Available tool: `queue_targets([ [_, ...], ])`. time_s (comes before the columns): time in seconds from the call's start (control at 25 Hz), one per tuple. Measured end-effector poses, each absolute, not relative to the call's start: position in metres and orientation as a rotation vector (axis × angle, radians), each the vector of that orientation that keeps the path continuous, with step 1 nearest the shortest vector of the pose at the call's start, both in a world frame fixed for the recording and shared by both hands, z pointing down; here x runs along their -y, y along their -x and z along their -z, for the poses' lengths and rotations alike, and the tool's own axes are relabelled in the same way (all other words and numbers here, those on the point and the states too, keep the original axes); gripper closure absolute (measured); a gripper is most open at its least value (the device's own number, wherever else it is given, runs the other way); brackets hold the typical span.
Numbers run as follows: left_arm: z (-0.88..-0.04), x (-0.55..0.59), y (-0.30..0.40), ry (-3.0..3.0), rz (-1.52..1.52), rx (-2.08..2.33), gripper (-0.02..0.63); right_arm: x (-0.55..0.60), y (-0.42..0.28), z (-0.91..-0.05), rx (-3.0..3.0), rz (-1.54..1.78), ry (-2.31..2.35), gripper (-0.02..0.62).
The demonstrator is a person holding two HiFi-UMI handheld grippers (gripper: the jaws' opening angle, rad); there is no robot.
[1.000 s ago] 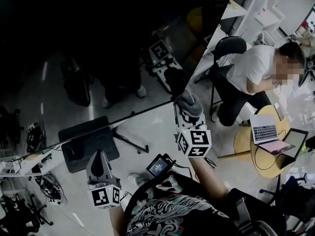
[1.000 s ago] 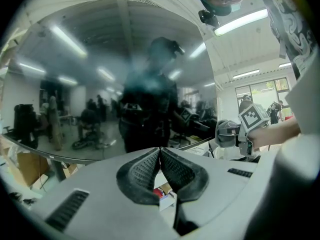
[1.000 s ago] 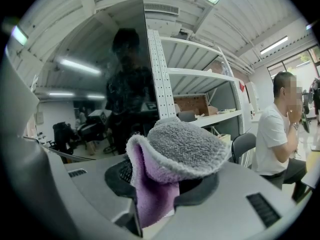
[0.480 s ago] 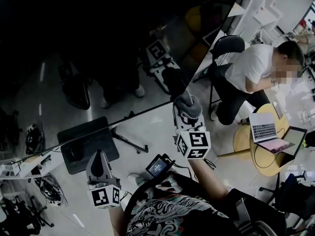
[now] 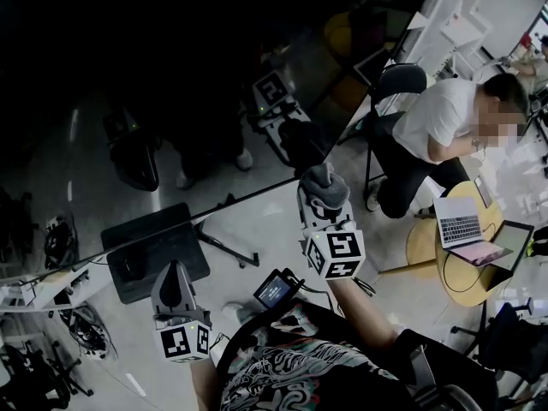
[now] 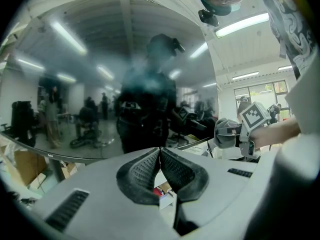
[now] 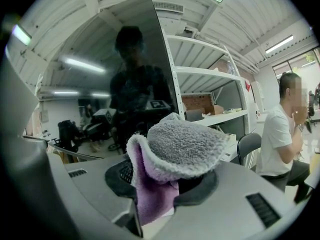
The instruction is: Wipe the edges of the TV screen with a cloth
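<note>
By TV screen (image 5: 171, 101): right hand-held gripper (image 7: 161, 178) pinches cloth (image 7: 186, 146), maybe touching; left one (image 6: 160, 156) closed.

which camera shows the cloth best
The right gripper view: the cloth fills the middle, grey outside, purple inside, pinched between the fingers. The head view and left gripper view show only a small grey lump.

You have two grippers, the left gripper (image 5: 175, 272) and the right gripper (image 5: 325, 199), plus one cloth (image 5: 326, 181) and one TV screen (image 5: 171, 75). At the frame's right are one seated person (image 5: 437, 127), one chair (image 5: 398, 80) and two laptops (image 5: 460, 223) (image 5: 501, 248).
</note>
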State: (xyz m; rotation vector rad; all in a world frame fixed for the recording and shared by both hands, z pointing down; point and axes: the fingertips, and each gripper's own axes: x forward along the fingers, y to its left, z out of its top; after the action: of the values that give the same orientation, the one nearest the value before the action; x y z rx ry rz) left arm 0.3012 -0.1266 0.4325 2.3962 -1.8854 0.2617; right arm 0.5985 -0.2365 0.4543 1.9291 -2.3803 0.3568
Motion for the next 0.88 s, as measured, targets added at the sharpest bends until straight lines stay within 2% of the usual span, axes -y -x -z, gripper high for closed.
queue_targets([
  [0.88, -0.433, 0.121, -0.293, -2.338, -0.235, 1.937, 0.588, 0.234, -0.581, -0.452, 2.420, -0.334, -1.838, 0.423],
])
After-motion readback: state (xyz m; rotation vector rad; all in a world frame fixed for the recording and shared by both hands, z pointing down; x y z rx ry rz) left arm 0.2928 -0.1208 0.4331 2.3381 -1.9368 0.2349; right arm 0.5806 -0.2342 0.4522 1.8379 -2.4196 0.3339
